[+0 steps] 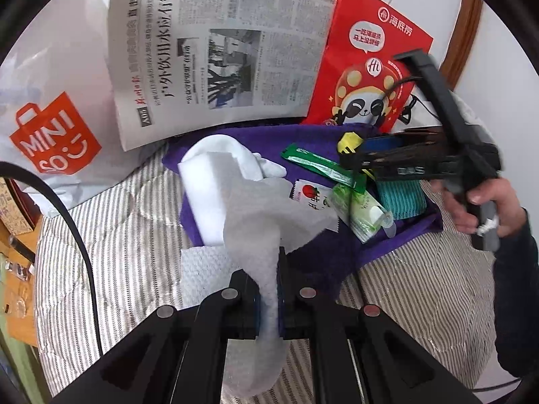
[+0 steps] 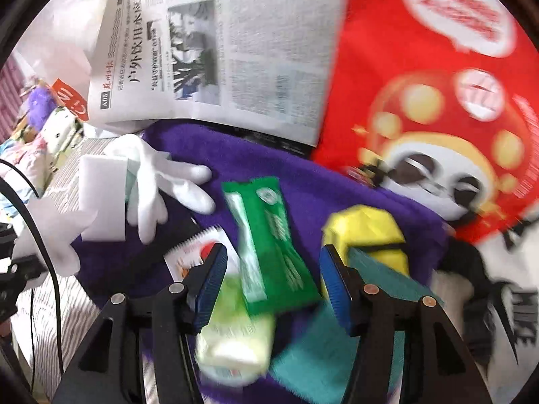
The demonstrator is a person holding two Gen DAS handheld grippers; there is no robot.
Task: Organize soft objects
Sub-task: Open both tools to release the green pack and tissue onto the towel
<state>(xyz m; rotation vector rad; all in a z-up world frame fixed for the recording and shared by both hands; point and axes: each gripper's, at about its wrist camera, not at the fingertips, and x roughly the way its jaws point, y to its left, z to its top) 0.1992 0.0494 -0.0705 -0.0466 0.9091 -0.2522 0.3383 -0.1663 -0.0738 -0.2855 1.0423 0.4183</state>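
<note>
My left gripper (image 1: pixel 269 289) is shut on a white textured cloth (image 1: pixel 262 222) and holds it above the striped bed. Behind it a white foam block (image 1: pixel 205 195) and a white glove (image 1: pixel 242 155) lie on a purple towel (image 1: pixel 337 256). My right gripper (image 2: pixel 273 269) is open above the towel (image 2: pixel 269 161), over a green packet (image 2: pixel 269 242), a pale green tube (image 2: pixel 235 340), a teal sponge (image 2: pixel 320 346) and a yellow object (image 2: pixel 363 232). The glove (image 2: pixel 158 181) and foam block (image 2: pixel 101 198) lie to its left. The right gripper also shows in the left wrist view (image 1: pixel 353 158).
A newspaper (image 1: pixel 215 57), a red panda bag (image 1: pixel 363 64) and a white Miniso bag (image 1: pixel 54 134) stand at the back. A strawberry sachet (image 1: pixel 310 195) lies on the towel. A black cable (image 1: pixel 77 235) crosses the striped bedcover (image 1: pixel 118 235). A wooden table (image 1: pixel 17 269) is at the left.
</note>
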